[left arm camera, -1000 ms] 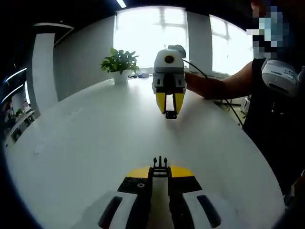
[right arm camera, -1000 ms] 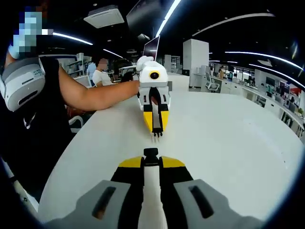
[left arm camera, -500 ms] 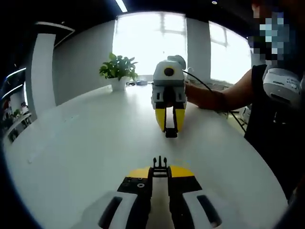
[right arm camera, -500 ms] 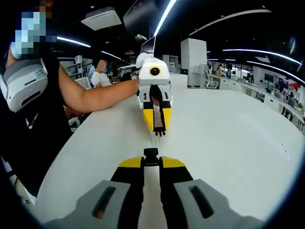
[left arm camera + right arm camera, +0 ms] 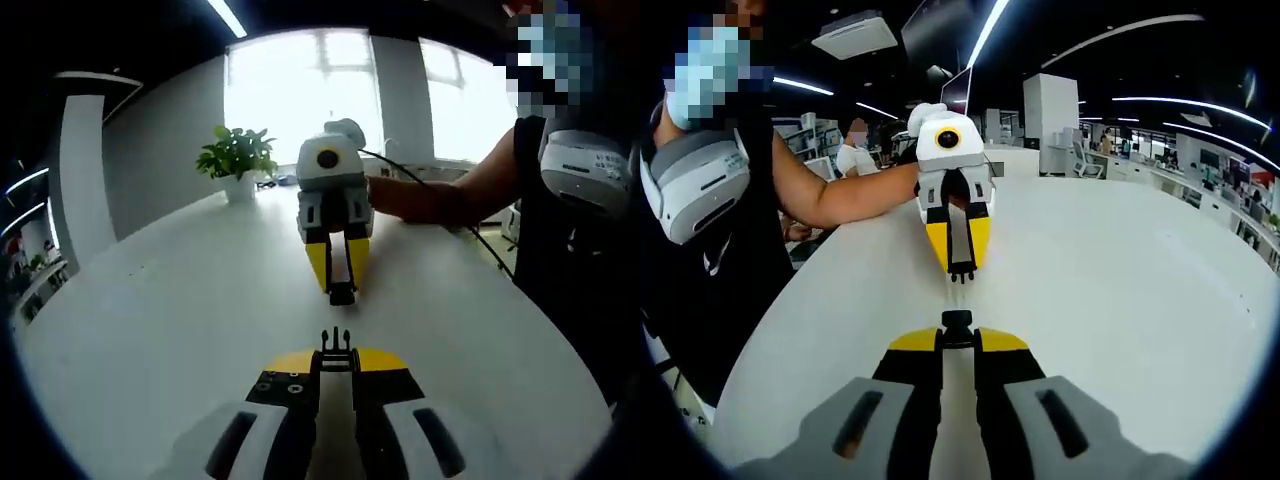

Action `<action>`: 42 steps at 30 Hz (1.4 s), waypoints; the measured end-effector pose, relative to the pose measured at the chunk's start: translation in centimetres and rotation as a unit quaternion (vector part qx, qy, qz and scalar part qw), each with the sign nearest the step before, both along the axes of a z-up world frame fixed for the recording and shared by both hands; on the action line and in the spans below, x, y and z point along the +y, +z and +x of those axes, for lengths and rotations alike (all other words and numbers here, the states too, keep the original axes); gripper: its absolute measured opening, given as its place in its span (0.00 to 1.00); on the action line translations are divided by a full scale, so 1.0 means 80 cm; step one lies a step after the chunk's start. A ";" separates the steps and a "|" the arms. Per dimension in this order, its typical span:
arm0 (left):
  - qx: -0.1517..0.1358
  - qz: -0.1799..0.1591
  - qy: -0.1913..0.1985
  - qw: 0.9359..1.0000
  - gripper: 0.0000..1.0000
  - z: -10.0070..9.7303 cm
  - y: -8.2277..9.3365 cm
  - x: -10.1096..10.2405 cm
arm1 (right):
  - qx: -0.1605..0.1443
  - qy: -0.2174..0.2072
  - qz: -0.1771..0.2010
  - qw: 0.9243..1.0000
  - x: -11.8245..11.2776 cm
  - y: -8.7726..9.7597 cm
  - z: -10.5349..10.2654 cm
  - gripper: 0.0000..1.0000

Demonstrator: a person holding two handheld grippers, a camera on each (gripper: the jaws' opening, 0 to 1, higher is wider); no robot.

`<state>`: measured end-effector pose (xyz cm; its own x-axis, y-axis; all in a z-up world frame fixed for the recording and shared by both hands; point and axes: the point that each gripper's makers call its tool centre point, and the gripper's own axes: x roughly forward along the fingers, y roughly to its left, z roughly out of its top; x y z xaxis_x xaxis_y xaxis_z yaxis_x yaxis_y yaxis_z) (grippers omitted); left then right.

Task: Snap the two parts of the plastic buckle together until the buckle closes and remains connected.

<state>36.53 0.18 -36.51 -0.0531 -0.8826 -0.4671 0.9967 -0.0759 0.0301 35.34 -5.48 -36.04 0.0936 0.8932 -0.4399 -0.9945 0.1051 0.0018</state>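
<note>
My left gripper (image 5: pixel 336 352) is shut on the pronged black buckle part (image 5: pixel 336 343), whose prongs stick out past the yellow jaw tips. My right gripper (image 5: pixel 957 325) is shut on the black socket part (image 5: pixel 957 320) of the buckle. In the left gripper view the right gripper (image 5: pixel 341 292) faces me, its socket part (image 5: pixel 341 296) a short way ahead of the prongs. Seen from the right gripper view, the left gripper (image 5: pixel 960 270) points back at me with the pronged part (image 5: pixel 960 274) close in front of the socket. The two parts stand roughly in line, apart, above the white table (image 5: pixel 180 300).
A potted plant (image 5: pixel 236 160) stands at the table's far edge by the bright window. The person (image 5: pixel 570 220) holding both grippers stands at the table's side, an arm (image 5: pixel 840 195) reaching in. Desks and another person (image 5: pixel 852 150) lie beyond.
The two grippers have come closer together, tip facing tip; the gap between the pronged part and the socket part has shrunk. Both stay shut on their parts.
</note>
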 end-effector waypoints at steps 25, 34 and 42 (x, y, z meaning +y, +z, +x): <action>0.005 0.024 0.003 1.000 0.10 -0.003 -0.007 0.002 | -0.012 -0.001 -0.010 1.000 0.011 -0.015 0.005 0.10; 0.006 0.041 -0.001 0.999 0.10 -0.009 -0.019 -0.001 | -0.019 0.003 -0.009 1.000 0.014 -0.015 0.004 0.10; 0.020 0.034 -0.003 0.999 0.10 -0.010 -0.020 -0.003 | -0.020 0.003 -0.011 1.000 0.014 -0.018 0.003 0.10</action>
